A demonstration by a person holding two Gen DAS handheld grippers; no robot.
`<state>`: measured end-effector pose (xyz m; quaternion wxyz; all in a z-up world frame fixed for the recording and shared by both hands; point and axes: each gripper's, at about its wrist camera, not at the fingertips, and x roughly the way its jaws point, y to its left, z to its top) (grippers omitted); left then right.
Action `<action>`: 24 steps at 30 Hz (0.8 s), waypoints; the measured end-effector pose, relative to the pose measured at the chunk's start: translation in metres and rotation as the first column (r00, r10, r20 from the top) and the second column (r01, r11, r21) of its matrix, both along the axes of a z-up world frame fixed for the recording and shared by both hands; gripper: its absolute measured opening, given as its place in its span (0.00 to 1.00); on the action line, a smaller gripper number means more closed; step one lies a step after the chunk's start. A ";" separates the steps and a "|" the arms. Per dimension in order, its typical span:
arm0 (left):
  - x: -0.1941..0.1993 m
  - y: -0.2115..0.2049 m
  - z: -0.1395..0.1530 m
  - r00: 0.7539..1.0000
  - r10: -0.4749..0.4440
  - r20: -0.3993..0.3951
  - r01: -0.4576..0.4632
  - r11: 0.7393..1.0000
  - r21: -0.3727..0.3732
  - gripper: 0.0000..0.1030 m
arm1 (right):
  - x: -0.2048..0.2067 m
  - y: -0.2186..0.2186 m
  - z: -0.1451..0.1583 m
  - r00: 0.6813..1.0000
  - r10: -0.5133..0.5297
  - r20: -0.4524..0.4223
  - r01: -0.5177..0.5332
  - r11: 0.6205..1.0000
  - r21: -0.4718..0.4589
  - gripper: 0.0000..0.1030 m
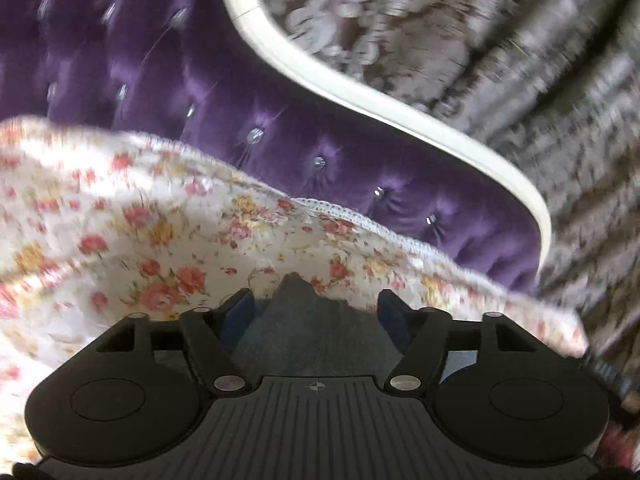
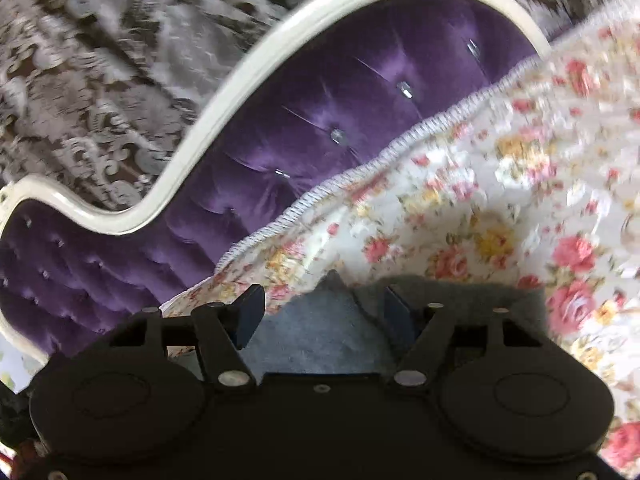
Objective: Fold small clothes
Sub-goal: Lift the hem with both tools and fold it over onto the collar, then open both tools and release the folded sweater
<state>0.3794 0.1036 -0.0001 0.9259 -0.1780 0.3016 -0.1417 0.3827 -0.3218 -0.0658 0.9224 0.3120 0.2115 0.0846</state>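
Note:
A grey-blue piece of small clothing bunches up between the fingers of my left gripper (image 1: 316,312), with its peak (image 1: 296,292) sticking out past them. The same kind of grey cloth (image 2: 320,332) sits between the fingers of my right gripper (image 2: 324,308) and drapes over the right finger. In both views the blue pads (image 1: 240,316) stand apart with cloth filling the gap, so I cannot tell how firmly either one grips. Both views are blurred by motion.
A floral bedspread (image 1: 140,232) with pink and yellow roses lies under both grippers and shows in the right wrist view (image 2: 500,200). Behind it rises a tufted purple headboard (image 1: 160,80) with a curved white frame (image 1: 360,100), and a grey-brown patterned curtain (image 1: 500,40).

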 end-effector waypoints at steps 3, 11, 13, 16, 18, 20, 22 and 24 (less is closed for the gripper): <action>-0.026 -0.017 0.007 0.998 -0.051 0.046 0.045 0.992 0.118 0.69 | -0.016 0.016 0.014 0.999 0.041 0.036 -0.038 0.995 -0.092 0.70; -0.044 -0.049 -0.024 0.993 -0.120 0.015 0.108 0.936 0.334 0.72 | -0.036 0.102 0.015 0.974 0.224 -0.031 -0.214 0.869 -0.447 0.78; -0.041 -0.046 -0.036 0.995 -0.101 -0.010 0.097 0.920 0.379 0.72 | -0.034 0.109 0.007 0.973 0.224 -0.062 -0.226 0.846 -0.484 0.78; -0.039 -0.038 -0.053 0.996 -0.074 -0.050 0.088 0.895 0.437 0.73 | -0.026 0.105 -0.005 0.982 0.154 -0.111 -0.189 0.807 -0.560 0.77; -0.042 -0.027 -0.059 0.997 -0.076 -0.036 0.084 0.911 0.404 0.76 | -0.022 0.091 -0.013 0.988 0.094 -0.123 -0.149 0.799 -0.583 0.77; -0.043 -0.026 -0.059 0.997 -0.075 -0.036 0.083 0.915 0.394 0.76 | -0.024 0.076 -0.015 0.992 0.074 -0.107 -0.122 0.821 -0.558 0.77; -0.043 -0.029 -0.060 0.996 -0.077 -0.036 0.085 0.907 0.412 0.78 | -0.025 0.069 -0.012 0.993 0.046 -0.107 -0.099 0.817 -0.568 0.76; -0.042 -0.029 -0.061 0.997 -0.071 -0.037 0.080 0.910 0.407 0.78 | -0.027 0.067 -0.009 0.993 0.038 -0.109 -0.093 0.828 -0.554 0.76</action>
